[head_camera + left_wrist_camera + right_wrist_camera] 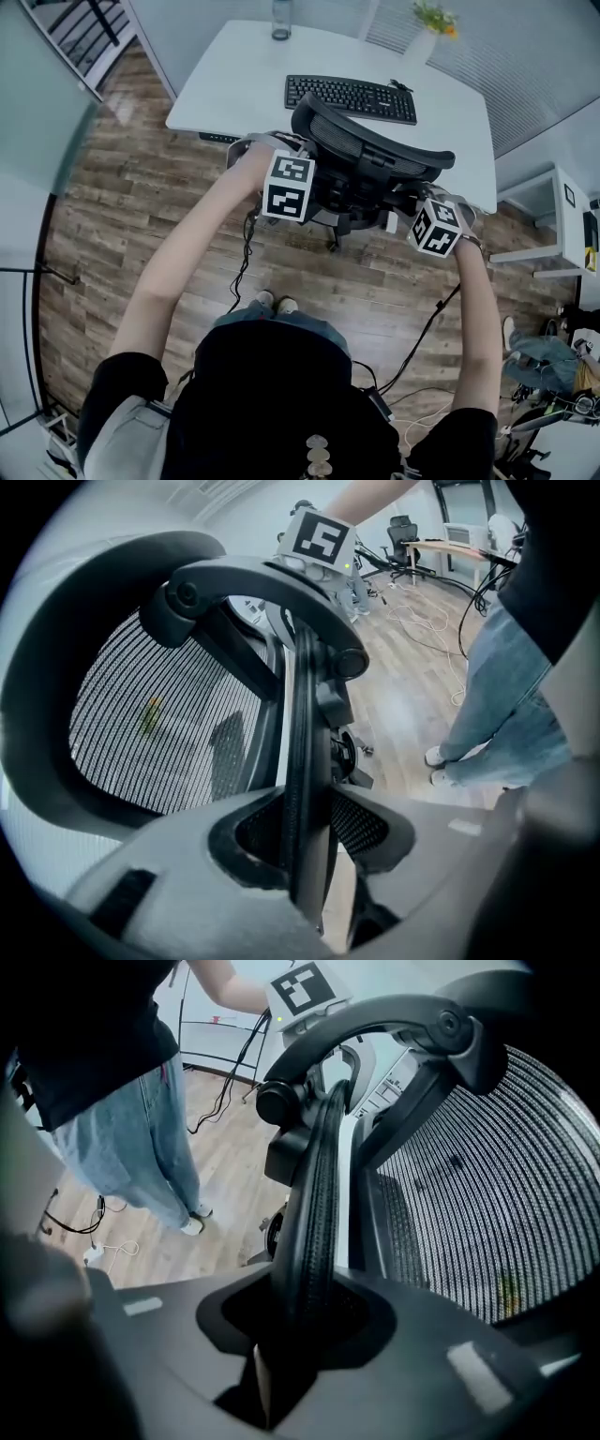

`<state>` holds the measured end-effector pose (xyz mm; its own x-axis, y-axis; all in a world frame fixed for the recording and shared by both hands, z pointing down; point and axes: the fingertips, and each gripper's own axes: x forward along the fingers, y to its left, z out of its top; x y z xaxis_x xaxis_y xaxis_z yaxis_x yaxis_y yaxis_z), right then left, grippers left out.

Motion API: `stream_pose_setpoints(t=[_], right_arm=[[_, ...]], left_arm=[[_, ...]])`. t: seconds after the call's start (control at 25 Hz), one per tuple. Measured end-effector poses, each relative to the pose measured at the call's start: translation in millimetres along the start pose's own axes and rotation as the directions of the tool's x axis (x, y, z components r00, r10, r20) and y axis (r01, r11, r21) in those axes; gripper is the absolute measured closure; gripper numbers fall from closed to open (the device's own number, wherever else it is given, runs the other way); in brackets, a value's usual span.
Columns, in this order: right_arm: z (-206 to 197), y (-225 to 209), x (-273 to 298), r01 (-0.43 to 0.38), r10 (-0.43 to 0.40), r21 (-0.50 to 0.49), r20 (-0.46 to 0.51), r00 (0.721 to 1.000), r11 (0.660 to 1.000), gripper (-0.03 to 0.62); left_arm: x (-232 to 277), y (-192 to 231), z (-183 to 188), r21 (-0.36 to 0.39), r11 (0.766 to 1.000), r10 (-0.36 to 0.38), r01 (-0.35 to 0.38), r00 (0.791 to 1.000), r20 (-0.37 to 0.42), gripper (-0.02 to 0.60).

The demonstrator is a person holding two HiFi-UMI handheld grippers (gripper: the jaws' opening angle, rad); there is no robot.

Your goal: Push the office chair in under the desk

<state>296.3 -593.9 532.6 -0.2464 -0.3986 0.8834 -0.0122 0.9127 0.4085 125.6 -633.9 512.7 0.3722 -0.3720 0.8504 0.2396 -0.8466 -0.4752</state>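
The black mesh office chair (370, 155) stands at the white desk (234, 84), its backrest facing me and its seat toward the desk edge. My left gripper (314, 183) is shut on the left rim of the backrest. In the left gripper view that rim (302, 761) runs straight between the jaws of the left gripper (305, 855). My right gripper (410, 204) is shut on the right rim. In the right gripper view the ribbed rim (314, 1213) fills the gap of the right gripper (300, 1335). The chair's base is hidden under the backrest.
A black keyboard (352, 97), a bottle (281, 19) and a potted plant (427, 33) sit on the desk. Cables (422, 337) trail over the wooden floor behind the chair. A white cabinet (553, 216) stands at the right, and my feet (272, 302) are just behind the chair.
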Motion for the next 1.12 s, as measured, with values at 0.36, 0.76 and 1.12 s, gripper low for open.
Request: stream_pose_setpoints(t=[0.36,0.76,1.12], right_arm=[[-1,-2,1,0.020,-0.020,0.011,-0.007,1.000,1.000,0.457],[0,6,-32,0.120,-0.121,0.072,0.011,0.993,0.990,0.393],[31,-23,-143,0.335,-0.628,0.669,0.253,0.736,0.663,0.496]], left_arm=[[0,1,0,0.016,0.999,0.029,-0.029,1.000,0.011,0.435],[-43,9,-9,-0.056,0.975,0.218,-0.214,0.972,0.087,0.439],[-146,59,-19,-0.598,0.673,0.683,-0.435,0.676,0.276,0.574]])
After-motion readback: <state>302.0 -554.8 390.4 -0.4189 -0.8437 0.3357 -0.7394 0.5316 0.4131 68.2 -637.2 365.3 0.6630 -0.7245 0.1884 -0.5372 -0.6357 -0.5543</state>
